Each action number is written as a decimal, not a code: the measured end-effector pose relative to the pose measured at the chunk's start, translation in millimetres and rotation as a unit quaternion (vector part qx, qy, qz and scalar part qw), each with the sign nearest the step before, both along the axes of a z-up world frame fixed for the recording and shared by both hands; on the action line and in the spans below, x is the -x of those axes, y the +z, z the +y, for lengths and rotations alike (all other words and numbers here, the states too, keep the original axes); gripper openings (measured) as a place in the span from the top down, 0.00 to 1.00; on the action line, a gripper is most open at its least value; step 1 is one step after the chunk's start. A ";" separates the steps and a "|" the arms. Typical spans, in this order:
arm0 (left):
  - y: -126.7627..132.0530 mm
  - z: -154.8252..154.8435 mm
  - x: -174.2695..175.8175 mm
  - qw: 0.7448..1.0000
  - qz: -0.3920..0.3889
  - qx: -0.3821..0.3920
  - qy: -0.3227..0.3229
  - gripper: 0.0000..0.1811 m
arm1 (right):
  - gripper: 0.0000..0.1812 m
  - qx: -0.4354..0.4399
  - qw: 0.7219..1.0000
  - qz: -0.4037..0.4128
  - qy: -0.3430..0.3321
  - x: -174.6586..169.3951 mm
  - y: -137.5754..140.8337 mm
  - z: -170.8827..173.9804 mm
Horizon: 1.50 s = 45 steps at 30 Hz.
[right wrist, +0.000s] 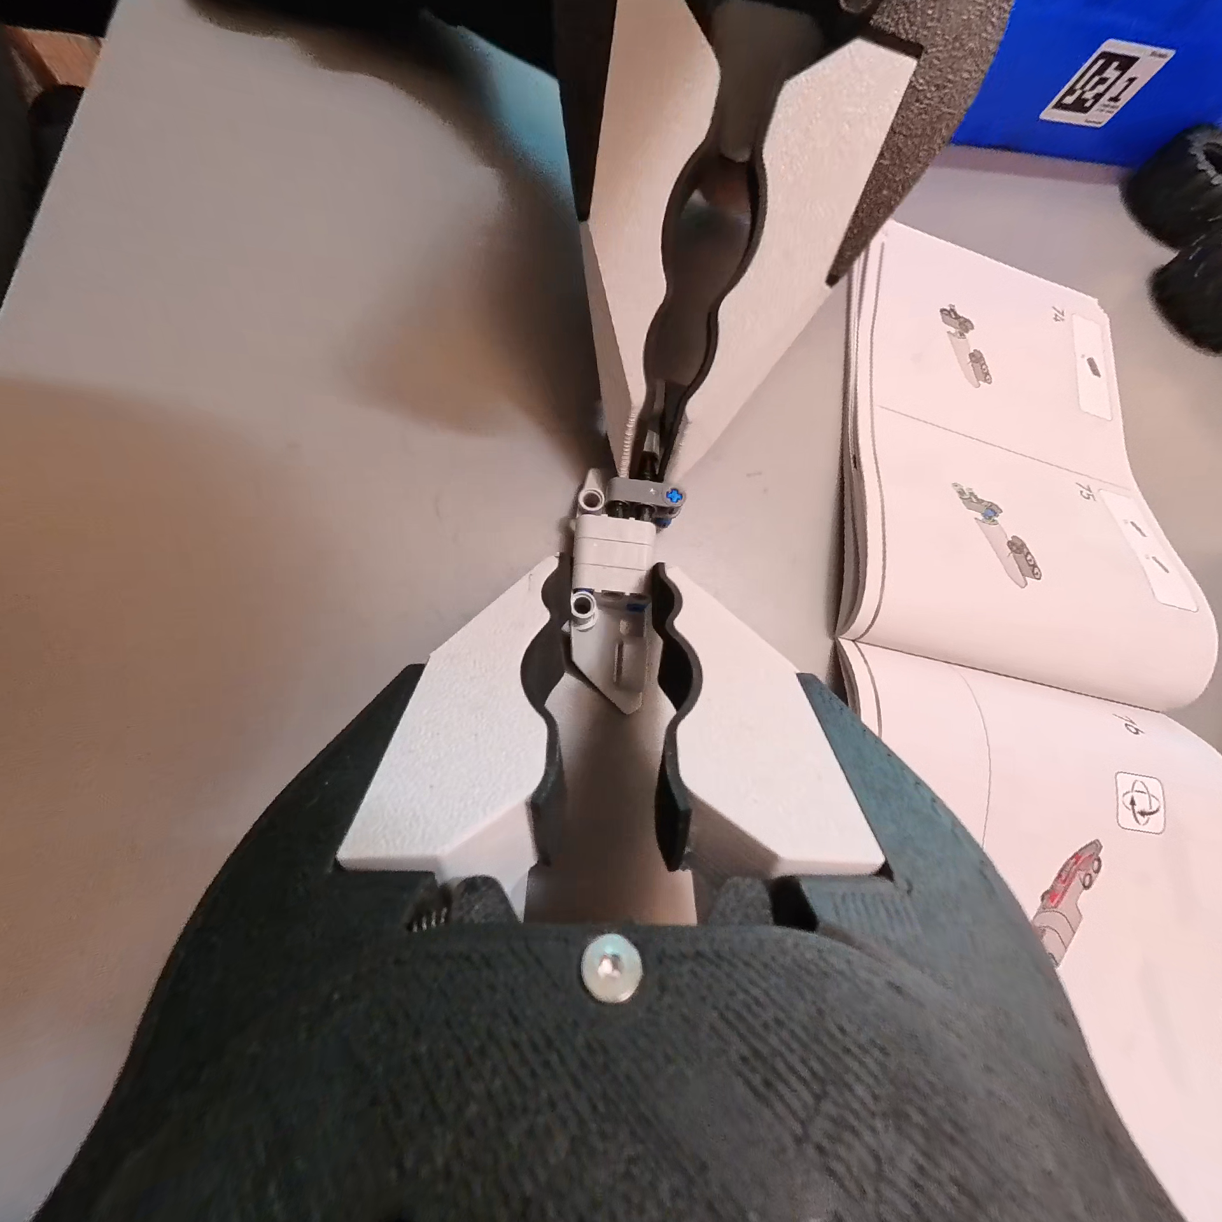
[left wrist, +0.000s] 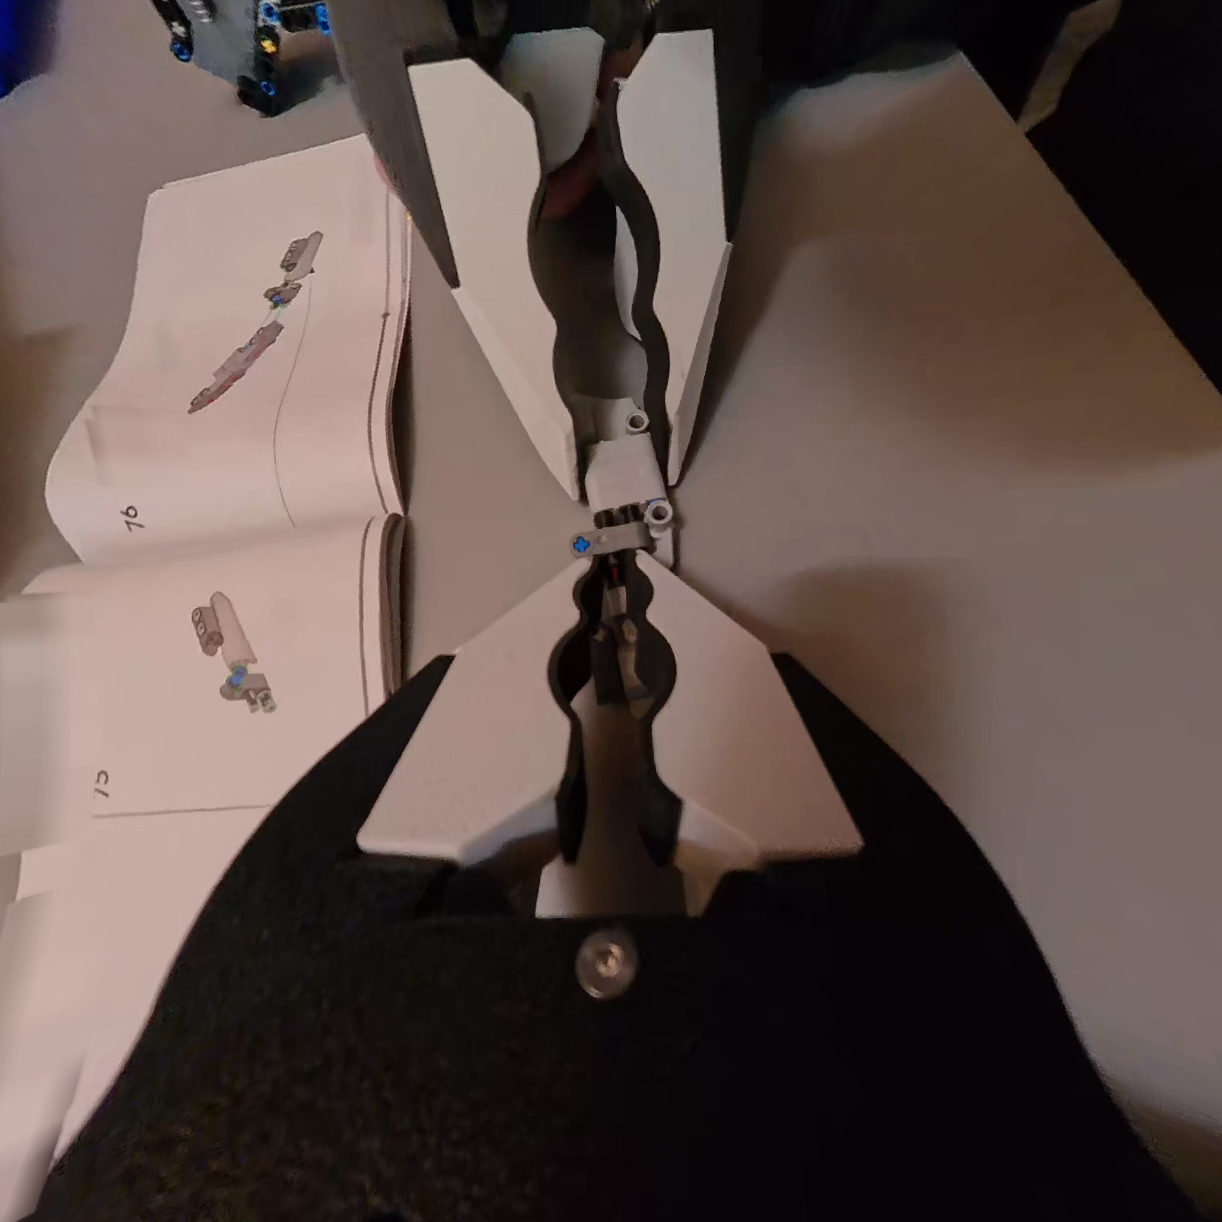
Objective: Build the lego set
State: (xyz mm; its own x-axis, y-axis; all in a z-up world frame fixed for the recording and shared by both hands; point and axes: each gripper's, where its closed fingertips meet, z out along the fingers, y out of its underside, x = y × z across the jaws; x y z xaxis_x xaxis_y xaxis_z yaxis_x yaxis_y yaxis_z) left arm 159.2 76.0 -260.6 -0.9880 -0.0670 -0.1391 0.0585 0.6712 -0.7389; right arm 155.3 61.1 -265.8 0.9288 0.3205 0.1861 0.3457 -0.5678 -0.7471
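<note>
**Two grippers meeting nose to nose over a small grey sub-assembly**

Nearest in the right wrist view, the right gripper (right wrist: 611, 595) is closed narrow on the white panel piece (right wrist: 611, 668), whose pointed end runs back between the wavy black pads. Just ahead of the fingertips sits the pale grey block (right wrist: 610, 545) fixed to that panel, held clear above the table (right wrist: 264, 463).

Directly beyond it, the left gripper (left wrist: 618, 588) comes in from the opposite side, pinched tight on a thin dark part I can't make out. At its tip is the short grey liftarm (right wrist: 645, 494) with a blue cross axle end (right wrist: 673, 494), joined to the block by black pins (right wrist: 628, 509). A small gap is visible between liftarm and block, so I judge the pins are not fully seated.

To do this well, I'd keep both tools in line with the pins and press straight together; any twist could cock the liftarm or slip the panel from the pads. The right grip looks firm enough to push against.

Farther off, the instruction booklet (right wrist: 1031, 529) lies open on the table, with black tyres (right wrist: 1190, 264) and a blue box (right wrist: 1071, 79) beyond. In the left wrist view a partly built dark model (left wrist: 264, 46) stands at the far edge.
</note>
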 end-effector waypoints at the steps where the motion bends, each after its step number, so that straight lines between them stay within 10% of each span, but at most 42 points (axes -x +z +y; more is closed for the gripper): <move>1: 0.0 0.0 -0.2 1.000 0.005 -0.005 -0.007 0.99 | 0.88 0.000 1.000 0.000 0.001 0.0 0.0 0.0; 45: 0.7 40.0 8.0 0.997 0.008 0.027 0.070 0.86 | 0.87 -0.020 1.000 -0.013 -0.009 -2.6 4.4 2.8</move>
State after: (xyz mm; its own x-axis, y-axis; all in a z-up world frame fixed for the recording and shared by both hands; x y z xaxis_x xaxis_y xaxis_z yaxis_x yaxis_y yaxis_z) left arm 151.1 116.0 -259.9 -0.9704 -0.2113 -0.1166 -0.0445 0.6316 -0.7740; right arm 157.8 63.9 -261.3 0.9292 0.2956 0.2217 0.3546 -0.5443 -0.7603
